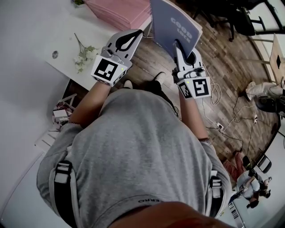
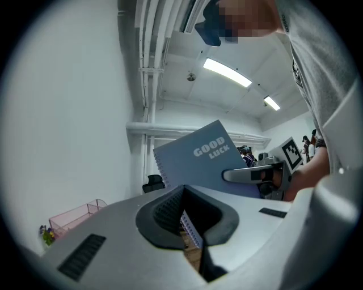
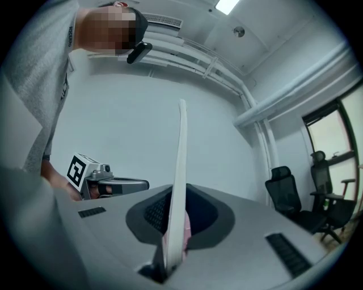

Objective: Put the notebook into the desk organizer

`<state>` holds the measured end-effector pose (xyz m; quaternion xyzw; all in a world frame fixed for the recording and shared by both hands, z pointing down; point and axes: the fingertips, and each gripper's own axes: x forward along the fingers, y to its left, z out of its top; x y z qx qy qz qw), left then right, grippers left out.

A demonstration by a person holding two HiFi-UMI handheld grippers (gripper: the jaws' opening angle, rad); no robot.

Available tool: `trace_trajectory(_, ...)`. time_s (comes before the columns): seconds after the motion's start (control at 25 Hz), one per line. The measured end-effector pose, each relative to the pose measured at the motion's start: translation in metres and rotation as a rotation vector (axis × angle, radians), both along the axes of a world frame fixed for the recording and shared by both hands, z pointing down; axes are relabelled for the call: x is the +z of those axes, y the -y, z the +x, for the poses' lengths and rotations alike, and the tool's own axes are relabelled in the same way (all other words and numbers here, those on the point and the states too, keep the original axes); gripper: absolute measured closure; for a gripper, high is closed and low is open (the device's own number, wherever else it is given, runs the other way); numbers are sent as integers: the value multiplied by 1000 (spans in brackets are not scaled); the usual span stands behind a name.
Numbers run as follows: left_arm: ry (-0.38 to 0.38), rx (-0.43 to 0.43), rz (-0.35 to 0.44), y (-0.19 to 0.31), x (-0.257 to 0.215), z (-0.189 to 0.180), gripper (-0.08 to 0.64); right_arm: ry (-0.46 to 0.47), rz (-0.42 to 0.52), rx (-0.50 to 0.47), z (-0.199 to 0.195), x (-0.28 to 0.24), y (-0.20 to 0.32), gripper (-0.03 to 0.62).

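A blue-grey spiral notebook (image 1: 176,24) printed "GOOD LUCK" stands upright in the air, with my right gripper (image 1: 178,43) shut on its lower edge. The right gripper view shows the notebook (image 3: 180,170) edge-on between the pads of my right gripper (image 3: 177,192). In the left gripper view its cover (image 2: 204,158) faces the camera, with the right gripper (image 2: 241,175) clamped on it. My left gripper (image 1: 137,33) is shut with nothing in it, just left of the notebook. The pink wire desk organizer (image 1: 120,11) sits on the white table (image 1: 40,31), ahead and left of both grippers.
A sprig of small flowers (image 1: 84,53) lies on the table near its edge. Cables and a power strip (image 1: 231,124) trail over the wooden floor on the right. Black office chairs (image 3: 286,192) stand by the window. People sit at the lower right (image 1: 251,187).
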<state>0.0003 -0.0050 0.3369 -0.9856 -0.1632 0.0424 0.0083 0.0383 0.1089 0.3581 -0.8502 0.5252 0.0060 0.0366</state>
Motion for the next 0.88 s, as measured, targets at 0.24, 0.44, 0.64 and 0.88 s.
trace_trajectory(0.24, 7, -84, 8, -15, -6, 47, 541, -3, 17, -82, 59, -6, -11, 554)
trace_trajectory(0.44, 12, -169, 27, -29, -7, 73, 541, 3, 29, -149, 99, -5, -25, 554)
trace_trajectory(0.64, 21, -246, 27, -38, -3, 86, 541, 19, 30, -210, 126, -1, -33, 554)
trace_trajectory(0.88, 19, -313, 12, -31, 1, 101, 541, 43, 23, -281, 147, 3, -23, 554)
